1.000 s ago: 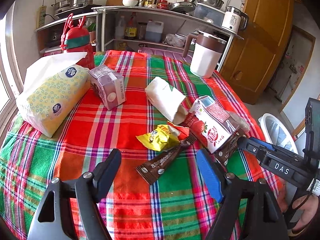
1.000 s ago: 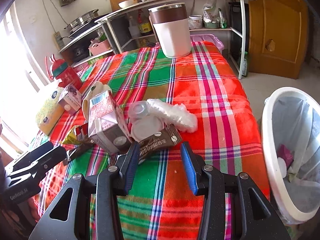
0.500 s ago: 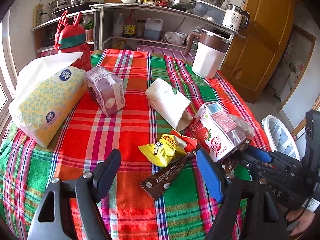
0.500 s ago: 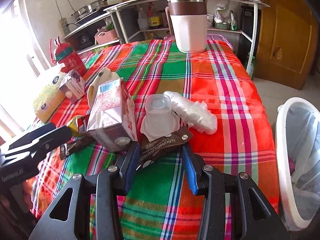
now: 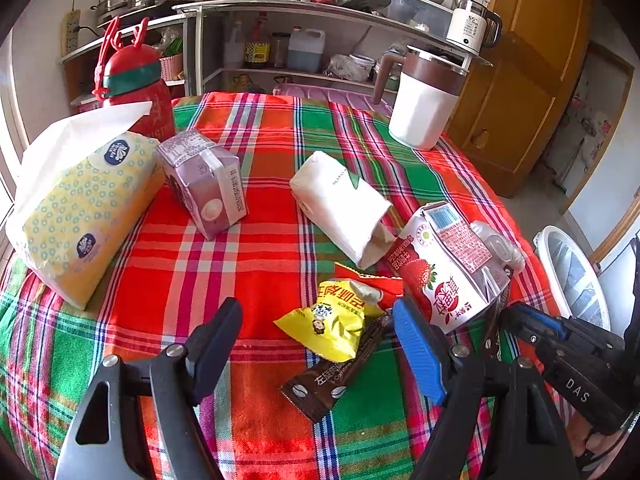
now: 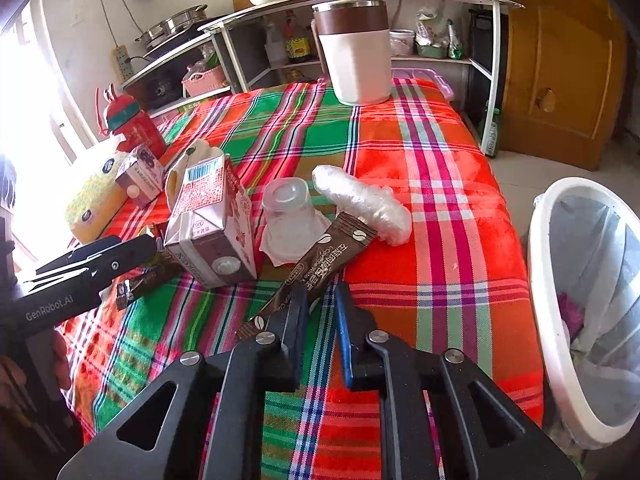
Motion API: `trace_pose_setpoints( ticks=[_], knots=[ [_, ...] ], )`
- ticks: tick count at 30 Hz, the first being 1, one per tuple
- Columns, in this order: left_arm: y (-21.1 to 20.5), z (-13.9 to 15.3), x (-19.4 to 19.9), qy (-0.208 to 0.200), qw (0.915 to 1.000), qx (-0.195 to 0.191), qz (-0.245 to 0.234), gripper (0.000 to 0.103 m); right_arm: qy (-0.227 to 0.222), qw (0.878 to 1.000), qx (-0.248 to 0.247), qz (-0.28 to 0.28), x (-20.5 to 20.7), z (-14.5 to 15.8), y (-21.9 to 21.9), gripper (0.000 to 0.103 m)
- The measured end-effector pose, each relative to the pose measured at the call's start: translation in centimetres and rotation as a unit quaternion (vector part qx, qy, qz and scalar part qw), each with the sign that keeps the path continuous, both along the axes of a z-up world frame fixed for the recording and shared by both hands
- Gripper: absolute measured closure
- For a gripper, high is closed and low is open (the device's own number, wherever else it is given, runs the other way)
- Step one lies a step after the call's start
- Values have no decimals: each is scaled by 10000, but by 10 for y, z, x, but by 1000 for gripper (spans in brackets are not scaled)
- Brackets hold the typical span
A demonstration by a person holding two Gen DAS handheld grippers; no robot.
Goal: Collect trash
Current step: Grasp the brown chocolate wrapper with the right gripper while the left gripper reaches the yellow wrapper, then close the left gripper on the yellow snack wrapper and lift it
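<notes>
Two brown sachets are what I am working on, one for each pair of tongs. My right tongs (image 6: 322, 308) have just been closing and now stand narrow, pinched on the near end of the right sachet (image 6: 320, 260), which slants up from the jaws toward the overturned plastic cup (image 6: 286, 212) and the clear wrap (image 6: 364, 204); I took it by its free end because the far end leans on the cup's lid, and the end nearest the table's (image 6: 440, 160) right edge is the one I can carry straight to the bin (image 6: 560, 320), which stands on the floor just beyond that edge with its liner open. My left tongs (image 5: 316, 344) are wide and hold nothing. The other sachet (image 5: 336, 376) lies flat on the cloth between their tips, nearer the blue right pad, with its far end tucked under the yellow packet (image 5: 332, 320) and close by the strawberry carton (image 5: 448, 276). I judge the jaws are kept wide so they can straddle that sachet before they close. The carton, a white paper bag (image 5: 340, 204), a purple carton (image 5: 204, 184) and a tissue pack (image 5: 80, 212) sit further back toward the table's left and far edges, none of them touched by either tool.
</notes>
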State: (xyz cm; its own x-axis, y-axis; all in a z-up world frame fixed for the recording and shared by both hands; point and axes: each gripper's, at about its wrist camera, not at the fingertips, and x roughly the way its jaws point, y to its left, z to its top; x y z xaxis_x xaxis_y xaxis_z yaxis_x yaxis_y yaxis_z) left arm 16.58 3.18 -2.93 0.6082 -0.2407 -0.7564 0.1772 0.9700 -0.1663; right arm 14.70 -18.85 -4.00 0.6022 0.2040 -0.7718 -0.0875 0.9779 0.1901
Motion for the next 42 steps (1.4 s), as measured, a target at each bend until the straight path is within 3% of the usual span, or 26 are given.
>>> trace_pose_setpoints(
  ticks=[6,11,17,18,23,29,31,37,42],
  knots=[
    [-1,0,1,9,10000,0,-40,24,-4,9998,138,-165,3,3,-5,87],
    [-3,-1,3,60,10000,2,-61,24,50,9993,338,-119,12,0,-1,69],
    [-4,0,3,33,9999,22,-109,24,26,9998,183,-3,14,-1,8,69],
    [-4,-1,4,52,9999,40,-93,24,7,9999,116,15,13,-1,9,69],
    [-5,0,4,1,9999,75,-96,24,-58,9999,-98,-35,8,0,9,96],
    [-1,-1,6,35,9999,-25,-94,32,-82,9998,-13,-160,-1,2,-5,98],
    [-1,-3,8,83,9999,-69,-110,42,-82,9998,-15,-170,-4,2,-7,98],
    [-1,-4,7,128,9998,-145,-86,58,-102,9998,19,-157,-8,2,-9,98],
    [-3,-2,4,73,9999,-109,-89,59,-195,9995,202,-163,-10,5,-13,98]
  ],
)
